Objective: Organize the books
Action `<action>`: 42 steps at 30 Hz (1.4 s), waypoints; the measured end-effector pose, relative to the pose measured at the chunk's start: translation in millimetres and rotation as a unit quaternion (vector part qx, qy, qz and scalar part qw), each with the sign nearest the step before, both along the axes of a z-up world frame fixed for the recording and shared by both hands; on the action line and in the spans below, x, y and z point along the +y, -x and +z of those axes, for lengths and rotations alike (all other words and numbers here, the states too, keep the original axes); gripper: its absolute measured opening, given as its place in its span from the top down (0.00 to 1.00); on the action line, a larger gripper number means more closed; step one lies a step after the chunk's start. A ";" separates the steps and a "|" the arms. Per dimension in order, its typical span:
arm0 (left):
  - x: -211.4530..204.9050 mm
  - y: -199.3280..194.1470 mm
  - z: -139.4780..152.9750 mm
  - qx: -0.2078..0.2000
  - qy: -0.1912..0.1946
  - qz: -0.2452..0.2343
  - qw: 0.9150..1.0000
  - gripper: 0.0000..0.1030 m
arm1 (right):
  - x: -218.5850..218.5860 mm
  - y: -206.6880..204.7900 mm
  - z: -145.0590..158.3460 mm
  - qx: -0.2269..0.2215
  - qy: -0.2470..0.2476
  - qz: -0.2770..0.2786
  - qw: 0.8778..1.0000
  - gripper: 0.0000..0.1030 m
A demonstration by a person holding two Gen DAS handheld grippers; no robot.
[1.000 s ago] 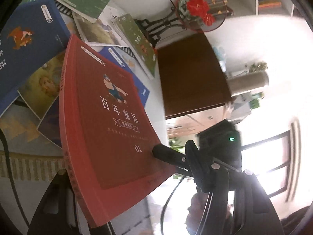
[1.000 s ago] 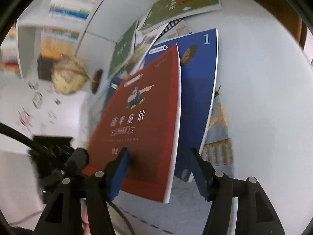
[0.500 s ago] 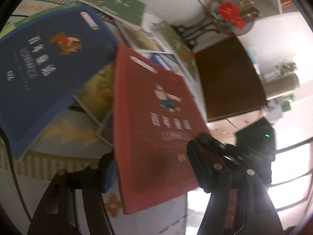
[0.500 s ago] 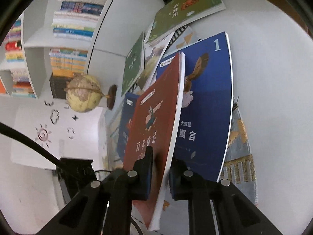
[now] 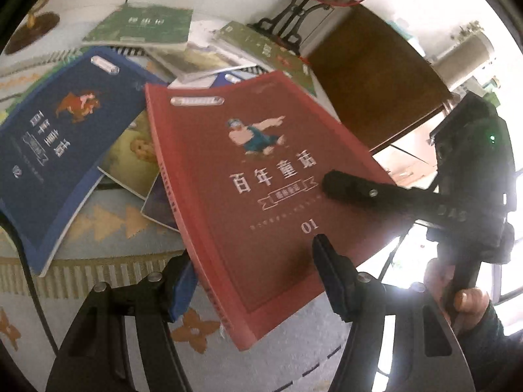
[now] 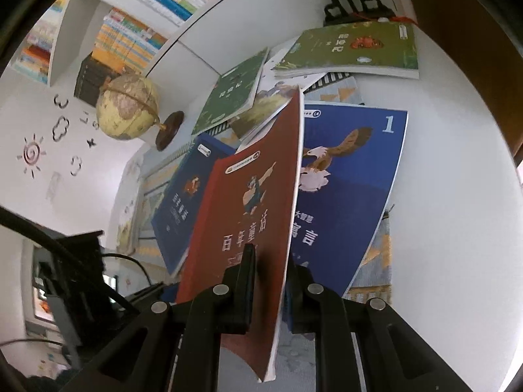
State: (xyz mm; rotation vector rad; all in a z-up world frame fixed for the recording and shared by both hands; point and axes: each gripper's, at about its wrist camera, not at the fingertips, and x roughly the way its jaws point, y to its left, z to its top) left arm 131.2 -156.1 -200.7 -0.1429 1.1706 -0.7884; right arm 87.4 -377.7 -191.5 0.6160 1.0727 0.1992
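Red book (image 5: 261,196): while you hold it lifted and tilted above the scattered books, this is your landmark; its cover carries a cartoon figure and "01".
Right gripper (image 6: 271,281): you have it clenched on the red book's lower edge, one finger on the cover, the other behind it.
Left gripper (image 5: 255,277): your jaws stand apart around the red book's near corner; whether the blue pads actually press on it cannot be told here.
Right hand (image 5: 464,297): seen past the red book's right edge, gripping the handle of the right gripper.
Dark blue book (image 5: 62,150): lies flat just left of the red book, on a patterned cloth (image 5: 114,225).
Eagle book (image 6: 349,196): bright blue, marked "1", lies behind and under the red book in the right wrist view.
Green books (image 6: 353,49): lie beyond the red book's far end, overlapping others.
Globe (image 6: 129,111): stands well beyond the red book's far-left side, near the shelves.
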 end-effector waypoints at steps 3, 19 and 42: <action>-3.7 10.3 13.2 -0.034 -0.017 -0.009 0.999 0.39 | 8.4 5.9 9.3 -0.017 0.024 0.023 0.999 0.86; 58.9 36.3 86.9 -0.098 0.027 0.052 0.993 0.39 | 72.8 20.6 73.1 -0.131 0.045 0.109 0.984 0.82; 364.3 -60.8 113.6 -0.145 0.020 0.099 0.984 0.39 | 374.1 -95.0 104.3 -0.179 0.009 0.159 0.971 0.82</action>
